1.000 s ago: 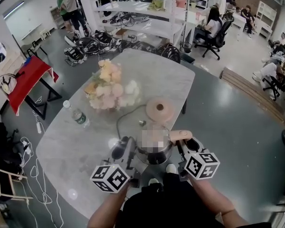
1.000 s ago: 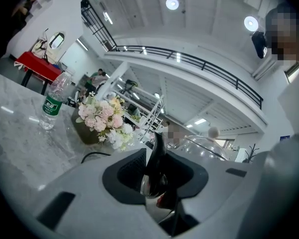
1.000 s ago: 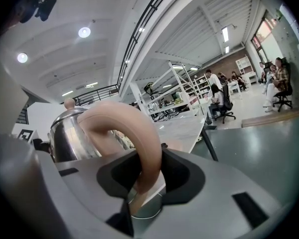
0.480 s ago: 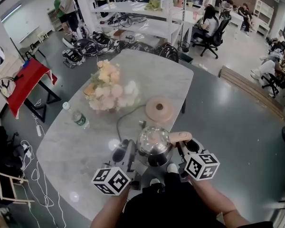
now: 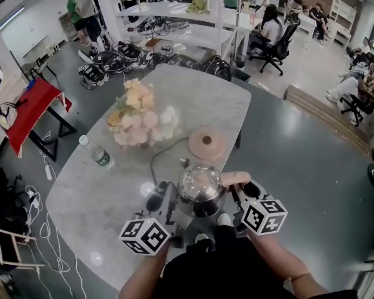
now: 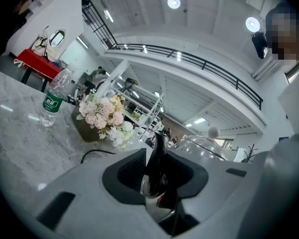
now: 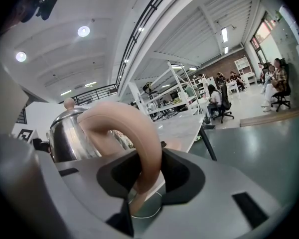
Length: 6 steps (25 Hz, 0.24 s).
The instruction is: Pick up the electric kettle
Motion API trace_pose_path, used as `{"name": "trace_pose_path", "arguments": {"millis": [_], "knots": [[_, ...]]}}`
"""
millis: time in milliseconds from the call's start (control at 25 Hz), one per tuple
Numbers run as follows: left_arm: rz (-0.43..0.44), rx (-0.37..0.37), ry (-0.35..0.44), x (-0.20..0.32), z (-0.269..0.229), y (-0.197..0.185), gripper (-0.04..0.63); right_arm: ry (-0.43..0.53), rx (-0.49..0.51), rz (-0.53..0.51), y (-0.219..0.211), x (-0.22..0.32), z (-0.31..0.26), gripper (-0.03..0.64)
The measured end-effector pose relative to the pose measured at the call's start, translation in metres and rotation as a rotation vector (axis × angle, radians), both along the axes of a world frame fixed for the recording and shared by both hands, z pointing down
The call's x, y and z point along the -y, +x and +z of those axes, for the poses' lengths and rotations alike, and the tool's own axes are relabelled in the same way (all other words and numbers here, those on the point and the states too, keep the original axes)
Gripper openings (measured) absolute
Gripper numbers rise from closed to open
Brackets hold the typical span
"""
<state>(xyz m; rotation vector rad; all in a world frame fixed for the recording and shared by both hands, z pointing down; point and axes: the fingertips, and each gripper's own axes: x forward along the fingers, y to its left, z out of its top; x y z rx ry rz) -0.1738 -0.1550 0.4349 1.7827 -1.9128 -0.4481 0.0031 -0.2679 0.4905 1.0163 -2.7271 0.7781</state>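
1 upright kettle (image 5: 201, 190), spout (image 6: 158, 143) leftward: left tool (image 6: 157, 177) pinches spout, right tool (image 7: 145, 177) handle (image 7: 150, 148).

Mirror-polished steel kettle (image 5: 201, 190), matt pinkish handle (image 7: 147, 153), glossy marbled tabletop (image 5: 221, 104), clear plastic bottle (image 5: 97, 157)

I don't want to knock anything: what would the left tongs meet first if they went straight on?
The spout, which is clamped in the left tongs, so pushing on would likely shove the kettle. Past it, the flowers look roughly in line, though depth is unclear.
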Motion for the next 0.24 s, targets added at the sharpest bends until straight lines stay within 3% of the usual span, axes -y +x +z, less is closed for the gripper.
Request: {"name": "trace_pose_path", "arguments": {"millis": [240], "knots": [[-0.008,-0.003,0.001,0.0014,0.0015,-0.0044,0.087,0.000,-0.001,-0.005,-0.0046,0.0017,0.0008,0.103]]}}
